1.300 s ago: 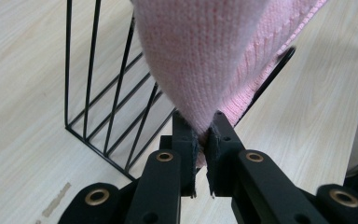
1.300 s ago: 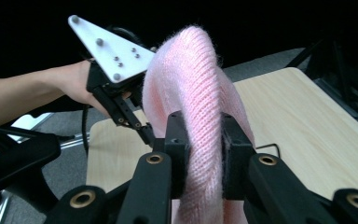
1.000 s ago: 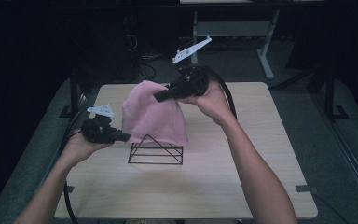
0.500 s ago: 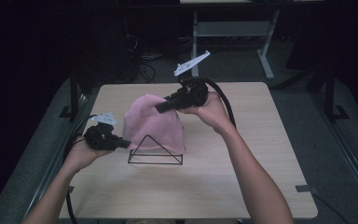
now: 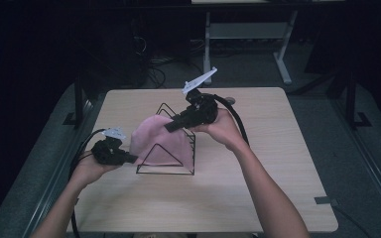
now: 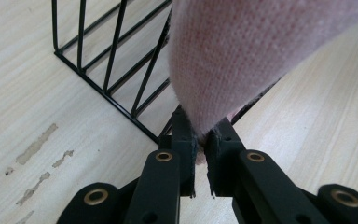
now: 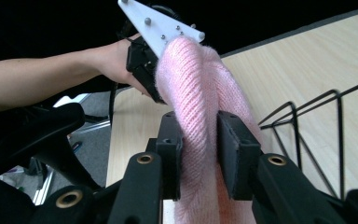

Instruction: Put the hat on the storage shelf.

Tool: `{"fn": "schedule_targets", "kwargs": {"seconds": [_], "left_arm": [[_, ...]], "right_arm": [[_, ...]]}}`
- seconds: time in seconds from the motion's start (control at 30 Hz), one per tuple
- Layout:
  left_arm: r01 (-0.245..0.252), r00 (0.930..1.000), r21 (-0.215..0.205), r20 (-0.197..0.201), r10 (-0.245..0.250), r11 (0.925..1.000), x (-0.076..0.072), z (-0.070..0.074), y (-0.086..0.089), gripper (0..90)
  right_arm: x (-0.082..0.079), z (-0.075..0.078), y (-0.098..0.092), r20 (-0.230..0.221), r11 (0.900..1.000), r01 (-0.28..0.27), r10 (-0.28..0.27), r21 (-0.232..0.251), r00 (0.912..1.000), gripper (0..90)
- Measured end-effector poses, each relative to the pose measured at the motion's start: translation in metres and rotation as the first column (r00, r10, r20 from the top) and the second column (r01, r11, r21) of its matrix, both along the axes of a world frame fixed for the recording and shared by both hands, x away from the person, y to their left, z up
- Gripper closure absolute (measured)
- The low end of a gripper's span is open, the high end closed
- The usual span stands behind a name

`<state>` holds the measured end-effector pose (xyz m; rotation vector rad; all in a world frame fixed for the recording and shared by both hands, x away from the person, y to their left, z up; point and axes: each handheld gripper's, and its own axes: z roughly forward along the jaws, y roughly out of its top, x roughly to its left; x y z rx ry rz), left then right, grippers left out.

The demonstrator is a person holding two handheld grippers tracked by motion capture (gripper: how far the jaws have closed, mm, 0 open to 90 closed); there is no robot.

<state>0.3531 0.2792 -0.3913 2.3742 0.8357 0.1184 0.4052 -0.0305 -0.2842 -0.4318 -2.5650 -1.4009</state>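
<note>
the left tool (image 5: 129, 158) is clamped on the pink cloth's (image 5: 156, 141) corner. the right tool (image 5: 171, 126), its jaws just easing apart, grips a fold over the wire rack (image 5: 188, 148).

Both tongs have dropped toward the wire rack (image 5: 166, 148) since a second ago, bringing the pink knit cloth (image 5: 154, 144) down with them: it was held up above and behind the rack, and now it drapes over the rack's left half, low against the wires. The left tongs (image 5: 129, 158) have sunk from above the rack's left corner to just beside its base, near the counter (image 5: 278, 148), while the right tongs (image 5: 171, 126) have come down from well above the rack to just over its top edge. The right tongs' jaws have just been opening a little, with a fold of the cloth between them.
</note>
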Motion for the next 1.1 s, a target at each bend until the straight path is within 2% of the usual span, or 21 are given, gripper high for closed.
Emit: {"fn": "schedule_targets", "kwargs": {"seconds": [0.07, 0.13, 0.23, 0.3, 0.33, 0.37, 0.43, 0.47, 0.5, 0.53, 0.57, 0.67, 0.7, 0.73, 0.8, 0.83, 0.9, 0.93, 1.0, 1.07, 1.1], "left_arm": [[0.002, 1.0, 0.013, -0.004, -0.002, 0.9999, 0.001, -0.003, 0.0, 83.0], [0.001, 0.9999, 0.013, -0.015, 0.0, 0.9999, 0.001, -0.007, 0.0, 82.8], [-0.002, 0.9998, 0.018, -0.018, 0.002, 0.9998, 0.002, -0.011, -0.001, 82.8], [0.007, 0.9999, 0.044, -0.016, -0.006, 0.999, 0.002, -0.015, -0.003, 82.8], [0.006, 0.9998, 0.054, -0.017, -0.005, 0.9985, 0.002, -0.015, -0.004, 82.8], [0.006, 0.9998, 0.054, -0.017, -0.005, 0.9985, 0.002, -0.015, -0.004, 82.7], [0.005, 0.9997, 0.068, -0.023, -0.003, 0.9977, 0.002, -0.017, -0.006, 82.6], [0.01, 0.9997, 0.093, -0.023, -0.008, 0.9956, 0.003, -0.019, -0.006, 82.6], [-0.002, 0.9997, 0.087, -0.023, 0.004, 0.9962, 0.002, -0.02, -0.007, 82.5], [-0.002, 0.9997, 0.087, -0.023, 0.004, 0.9962, 0.002, -0.02, -0.007, 82.5], [0.008, 0.9996, 0.109, -0.029, -0.004, 0.994, 0.002, -0.02, -0.008, 82.4], [0.014, 0.9992, 0.097, -0.037, -0.01, 0.9952, 0.002, -0.02, -0.008, 77.4], [0.006, 0.9989, 0.064, -0.047, -0.003, 0.998, 0.001, -0.019, -0.008, 73.2], [0.006, 0.9989, 0.064, -0.047, -0.003, 0.998, 0.001, -0.019, -0.008, 71.9], [0.007, 0.9994, 0.026, -0.035, -0.006, 0.9996, 0.001, -0.013, -0.006, 72.0], [0.0, 0.9994, 0.005, -0.036, 0.0, 1.0, 0.001, -0.012, -0.005, 73.8], [-0.003, 0.9996, -0.008, -0.029, 0.003, 1.0, 0.0, -0.01, -0.003, 80.3], [0.008, 0.9998, -0.002, -0.016, -0.008, 1.0, 0.001, -0.01, -0.003, 82.8], [0.012, 0.9998, 0.002, -0.018, -0.012, 0.9999, 0.0, -0.01, -0.003, 84.0], [0.008, 0.9996, 0.012, -0.027, -0.008, 0.9999, 0.001, -0.01, -0.003, 84.7], [0.008, 0.9996, 0.012, -0.027, -0.008, 0.9999, 0.001, -0.01, -0.003, 84.6]], "right_arm": [[-0.001, -0.002, 0.001, -0.007, 1.0, -0.007, 0.007, -0.005, 0.9999, 68.5], [-0.003, -0.005, 0.003, -0.001, 1.0, -0.013, 0.013, -0.024, 0.9999, 68.1], [-0.004, -0.008, 0.004, -0.007, 1.0, -0.013, 0.013, -0.028, 0.9999, 67.9], [-0.004, -0.011, 0.003, -0.007, 0.999, -0.016, 0.016, -0.032, 0.9999, 67.0], [-0.005, -0.012, 0.003, -0.021, 0.999, -0.018, 0.017, -0.037, 0.9996, 66.0], [-0.005, -0.013, 0.003, -0.023, 0.999, -0.016, 0.015, -0.042, 0.9996, 65.5], [-0.007, -0.015, 0.004, -0.011, 0.998, -0.019, 0.018, -0.064, 0.9998, 65.5], [-0.008, -0.016, 0.005, 0.0, 0.997, -0.028, 0.028, -0.065, 0.9996, 65.5], [-0.009, -0.016, 0.005, -0.008, 0.997, -0.025, 0.025, -0.072, 0.9997, 65.8], [-0.01, -0.016, 0.005, 0.003, 0.997, -0.029, 0.029, -0.076, 0.9996, 66.0], [-0.01, -0.016, 0.006, 0.002, 0.997, -0.028, 0.029, -0.077, 0.9996, 67.6], [-0.012, -0.017, 0.006, 0.03, 0.997, -0.019, 0.022, -0.075, 0.9993, 71.8], [-0.011, -0.017, 0.006, 0.041, 0.996, -0.026, 0.029, -0.08, 0.9987, 73.8], [-0.011, -0.017, 0.006, 0.041, 0.996, -0.026, 0.029, -0.08, 0.9987, 73.8], [-0.013, -0.019, 0.009, 0.057, 0.995, -0.029, 0.035, -0.099, 0.9977, 77.9], [-0.014, -0.019, 0.01, 0.049, 0.995, -0.025, 0.03, -0.1, 0.9983, 78.7], [-0.013, -0.021, 0.01, 0.061, 0.994, -0.027, 0.034, -0.102, 0.9976, 79.9], [-0.014, -0.021, 0.011, 0.059, 0.994, -0.021, 0.027, -0.105, 0.9979, 80.0], [-0.014, -0.021, 0.011, 0.059, 0.995, -0.016, 0.022, -0.103, 0.998, 79.8], [-0.015, -0.02, 0.01, 0.065, 0.995, -0.015, 0.022, -0.103, 0.9977, 73.7], [-0.016, -0.019, 0.01, 0.061, 0.995, -0.017, 0.023, -0.096, 0.9979, 74.3]]}}
